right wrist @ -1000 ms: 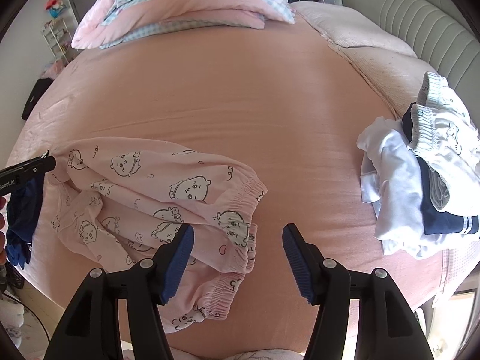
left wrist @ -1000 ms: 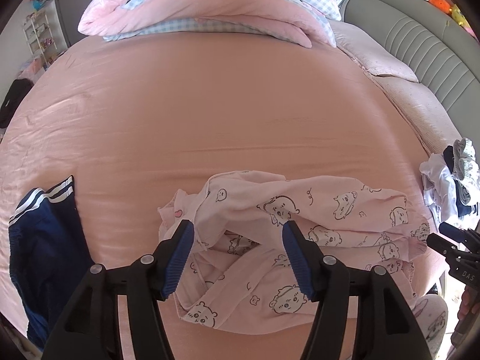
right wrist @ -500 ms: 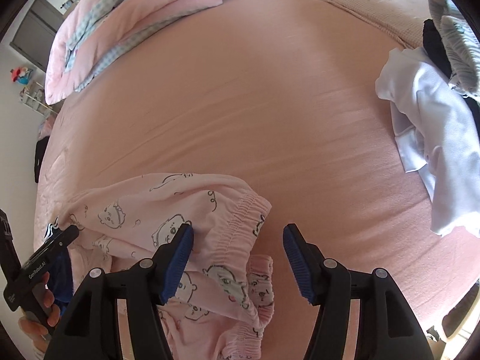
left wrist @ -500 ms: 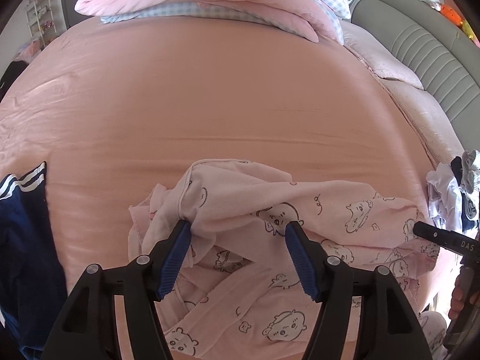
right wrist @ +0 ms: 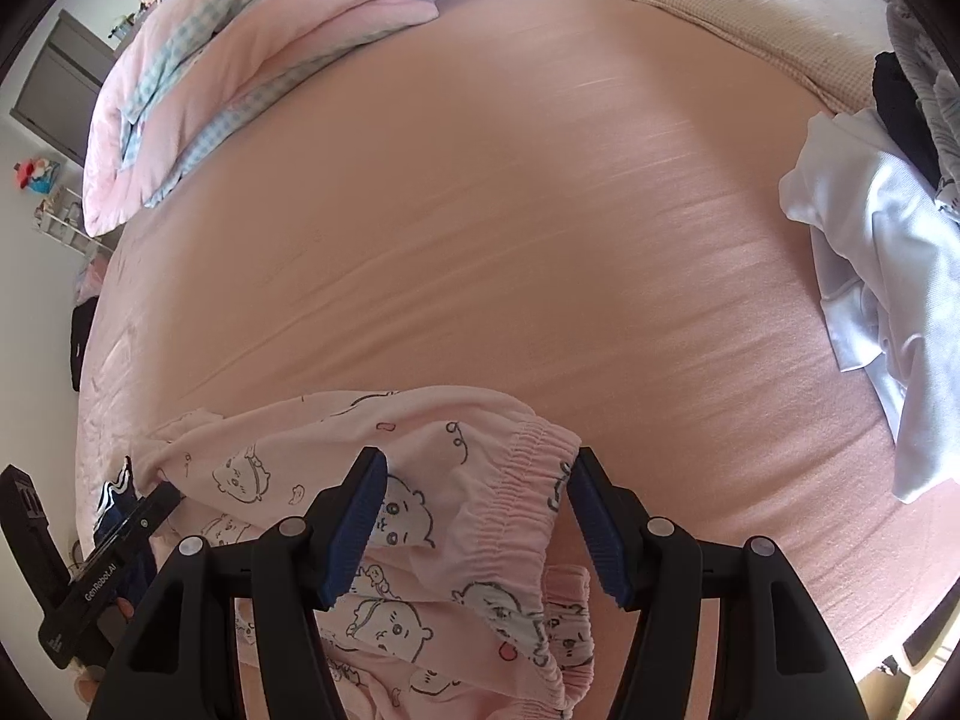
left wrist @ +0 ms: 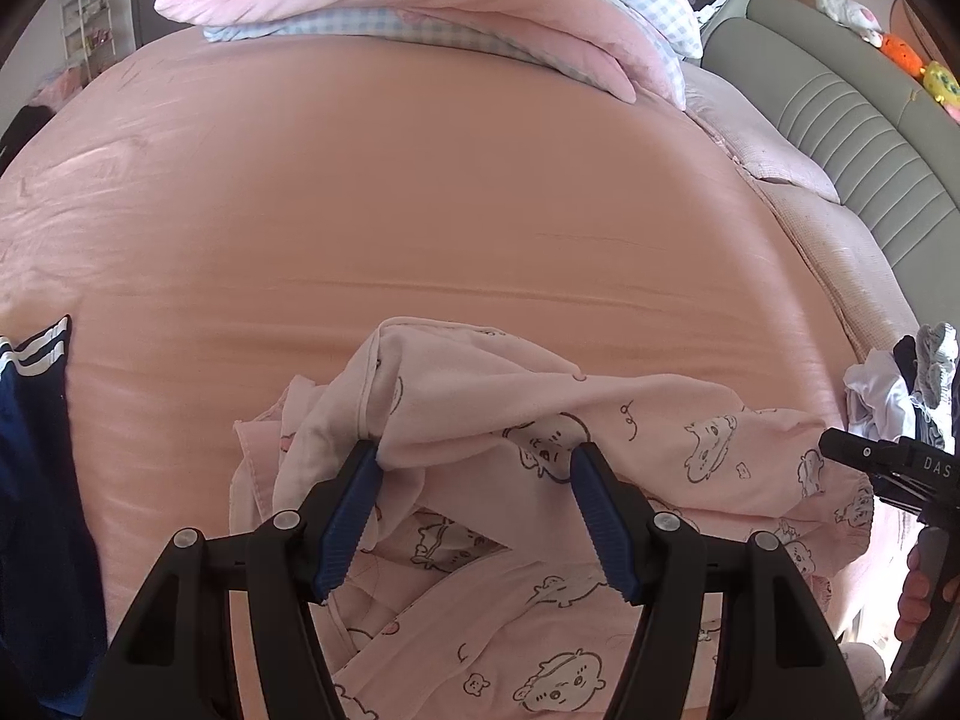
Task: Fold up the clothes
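Note:
Crumpled pink pajama pants (left wrist: 660, 420) with bear prints lie near the front edge of the pink bed sheet (left wrist: 420, 210). My left gripper (left wrist: 474, 456) is open, its blue pads either side of a raised fold at the pants' left end. In the right wrist view the pants (right wrist: 270, 468) show their gathered elastic waistband (right wrist: 528, 456). My right gripper (right wrist: 478, 462) is open, with the waistband lying between its fingers. Each gripper also shows in the other's view: the right gripper (left wrist: 882, 462) at the pants' right end, the left gripper (right wrist: 120, 540) at their left end.
A navy garment with white stripes (left wrist: 36, 480) lies at the left edge. A pile of white and dark clothes (right wrist: 870, 240) sits at the right. A folded pink and checked quilt (left wrist: 420, 0) is at the far end, pillows (left wrist: 780, 150) and a grey headboard (left wrist: 870, 120) at the right.
Both grippers have come down and forward onto the pajama pants. Cloth now sits between each pair of open fingers. The right wrist view has tilted to the left.

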The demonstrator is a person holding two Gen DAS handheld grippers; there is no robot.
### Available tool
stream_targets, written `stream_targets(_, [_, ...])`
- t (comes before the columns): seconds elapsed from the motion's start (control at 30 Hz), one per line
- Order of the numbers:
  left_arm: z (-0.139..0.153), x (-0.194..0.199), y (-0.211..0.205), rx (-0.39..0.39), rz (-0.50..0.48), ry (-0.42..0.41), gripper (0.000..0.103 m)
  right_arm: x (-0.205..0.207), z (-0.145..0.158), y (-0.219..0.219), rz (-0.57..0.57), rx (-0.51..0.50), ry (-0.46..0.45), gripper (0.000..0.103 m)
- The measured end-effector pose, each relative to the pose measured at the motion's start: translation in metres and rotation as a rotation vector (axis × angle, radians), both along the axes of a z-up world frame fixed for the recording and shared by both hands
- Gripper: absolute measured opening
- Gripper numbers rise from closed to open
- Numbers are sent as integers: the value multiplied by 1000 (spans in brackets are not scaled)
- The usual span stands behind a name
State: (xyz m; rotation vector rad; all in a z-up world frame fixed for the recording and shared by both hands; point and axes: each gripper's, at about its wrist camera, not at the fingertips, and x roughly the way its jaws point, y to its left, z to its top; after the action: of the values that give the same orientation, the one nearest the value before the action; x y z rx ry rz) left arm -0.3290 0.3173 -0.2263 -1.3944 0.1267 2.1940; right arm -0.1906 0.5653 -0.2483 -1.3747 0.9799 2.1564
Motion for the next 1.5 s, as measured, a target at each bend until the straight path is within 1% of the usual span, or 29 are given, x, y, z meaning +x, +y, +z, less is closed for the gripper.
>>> stream_targets(0.13, [-2, 2, 4, 2, -3, 41, 63, 1, -6, 2, -64, -28, 26, 61])
stream_targets(0.17, [-3, 2, 5, 2, -4, 48, 61, 2, -8, 2, -76, -36, 35, 60])
stream_targets(0.2, [-4, 3, 6, 2, -6, 56, 55, 2, -10, 1, -74, -42, 39, 49])
stream_targets(0.23, [-4, 5, 5, 0, -3, 68, 50, 1, -12, 0, -63, -45, 43, 35])
stream_targets(0.27, [-4, 7, 4, -3, 1, 79, 39, 0, -14, -2, -52, -46, 48, 31])
stream_targets(0.3, [-5, 8, 4, -9, 6, 89, 35, -1, -16, -4, -41, -48, 53, 25])
stream_targets(0.33, [-6, 8, 6, -13, 2, 98, 33, -3, -18, -6, -33, -39, 54, 20])
stream_targets(0.4, [-8, 9, 8, -19, -9, 121, 24, -8, -20, -8, -19, -12, 59, 14])
stream_targets(0.43, [-9, 9, 9, -22, -9, 127, 23, -9, -20, -9, -13, 4, 67, 14])
stream_targets(0.5, [-10, 8, 10, -30, -11, 135, 16, -13, -20, -12, 8, 36, 85, 13])
stream_targets(0.67, [-10, 5, 14, -45, -19, 152, 14, -19, -19, -18, 69, 128, 87, 12])
stream_targets(0.77, [-8, 6, 13, -43, -22, 161, 13, -17, -19, -20, 81, 149, 83, 12])
stream_targets(0.97, [-5, 9, 8, -32, -32, 170, 10, -12, -14, -18, 88, 152, 131, 12])
stream_targets(1.03, [-6, 11, 5, -31, -37, 169, 9, 5, -11, -20, 102, 161, 143, 12])
stream_targets(1.07, [-7, 10, 6, -32, -39, 163, 9, 7, -12, -20, 102, 157, 137, 12])
stream_targets(1.2, [-10, 6, 6, -19, -23, 127, 8, 6, -19, -20, 94, 121, 116, 12])
stream_targets(1.27, [-10, 5, 3, -4, -10, 104, 8, 10, -20, -17, 82, 98, 130, 12])
stream_targets(1.4, [-5, 5, 2, -3, -6, 93, 8, 20, -20, -12, 65, 65, 161, 12])
stream_targets(1.5, [-1, 6, 4, -14, -16, 108, 8, 24, -20, -11, 51, 50, 188, 12])
